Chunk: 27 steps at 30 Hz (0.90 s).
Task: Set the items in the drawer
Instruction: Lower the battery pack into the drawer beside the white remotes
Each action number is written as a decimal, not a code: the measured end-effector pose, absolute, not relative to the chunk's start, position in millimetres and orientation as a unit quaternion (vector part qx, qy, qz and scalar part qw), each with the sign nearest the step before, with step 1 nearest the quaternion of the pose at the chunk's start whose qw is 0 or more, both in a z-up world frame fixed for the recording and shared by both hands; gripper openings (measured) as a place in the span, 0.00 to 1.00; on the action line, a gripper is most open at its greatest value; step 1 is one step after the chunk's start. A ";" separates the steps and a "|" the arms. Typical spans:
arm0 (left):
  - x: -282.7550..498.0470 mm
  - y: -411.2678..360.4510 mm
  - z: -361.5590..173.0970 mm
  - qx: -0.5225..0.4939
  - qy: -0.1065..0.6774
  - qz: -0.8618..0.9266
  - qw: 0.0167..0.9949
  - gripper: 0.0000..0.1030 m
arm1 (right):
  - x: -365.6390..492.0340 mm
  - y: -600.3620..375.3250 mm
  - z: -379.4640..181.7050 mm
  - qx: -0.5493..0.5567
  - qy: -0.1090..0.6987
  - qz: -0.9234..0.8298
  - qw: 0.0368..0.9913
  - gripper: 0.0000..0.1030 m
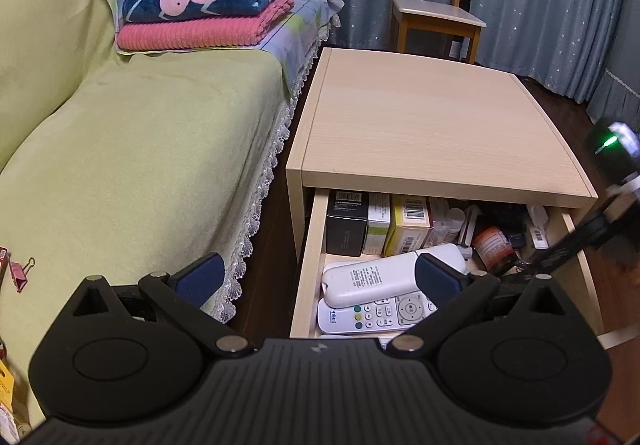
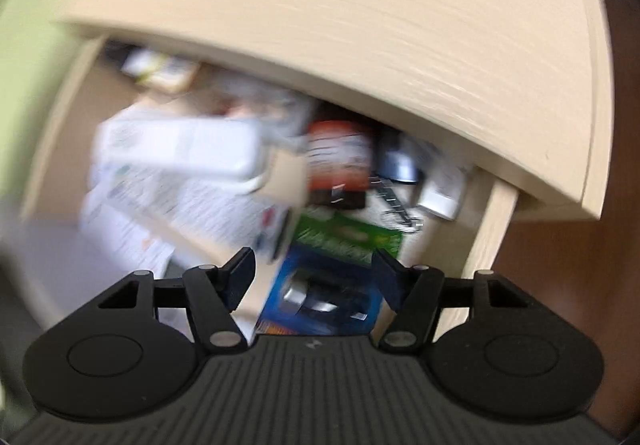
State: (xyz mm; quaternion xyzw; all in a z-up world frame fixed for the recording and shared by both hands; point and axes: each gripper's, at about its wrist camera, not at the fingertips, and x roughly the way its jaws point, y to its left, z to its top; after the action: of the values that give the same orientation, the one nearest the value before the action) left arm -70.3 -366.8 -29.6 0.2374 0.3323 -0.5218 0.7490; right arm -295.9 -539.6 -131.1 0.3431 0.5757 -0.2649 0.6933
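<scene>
The bedside table (image 1: pixel 432 125) has its drawer (image 1: pixel 308 265) pulled open. Inside lie two white remotes (image 1: pixel 372 277), upright boxes (image 1: pixel 346 229) and a red-orange jar (image 1: pixel 492 245). My left gripper (image 1: pixel 318 275) hovers open over the drawer's front left with nothing in it. My right gripper (image 2: pixel 314 273) is open, low over the drawer's right side. Its view is motion-blurred. A blue blister pack (image 2: pixel 324 293) lies between and below the right gripper's fingers, and I cannot tell if they touch it. A green pack (image 2: pixel 348 241) sits just beyond. The right gripper (image 1: pixel 532 263) also shows at the right edge of the left wrist view.
A bed with a green cover (image 1: pixel 140 145) runs close along the table's left, with folded blankets (image 1: pixel 204 13) at its far end and a pink binder clip (image 1: pixel 22 273) near me. A wooden chair (image 1: pixel 436 5) stands behind the table before blue curtains. The floor is dark.
</scene>
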 end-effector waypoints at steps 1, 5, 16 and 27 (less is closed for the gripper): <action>-70.9 -367.1 -29.6 0.238 0.332 -0.522 0.749 0.99 | -298.2 -537.2 -124.7 0.328 0.583 -0.236 0.705 0.46; -71.8 -369.0 -30.9 0.241 0.333 -0.519 0.749 0.99 | -301.3 -519.7 -130.7 0.313 0.632 -0.146 0.694 0.19; -72.4 -373.4 -34.9 0.251 0.339 -0.513 0.748 0.99 | -285.9 -510.1 -190.9 0.370 0.657 -0.171 0.634 0.12; -76.1 -380.6 -41.1 0.256 0.344 -0.515 0.742 0.99 | -294.7 -512.6 -201.5 0.421 0.618 -0.237 0.621 0.06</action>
State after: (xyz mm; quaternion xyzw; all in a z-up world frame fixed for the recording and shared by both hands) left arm -76.1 -380.6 -41.1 0.2555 0.3444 -0.5148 0.7423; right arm -294.7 -512.6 -201.5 0.4210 0.6176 -0.2374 0.6205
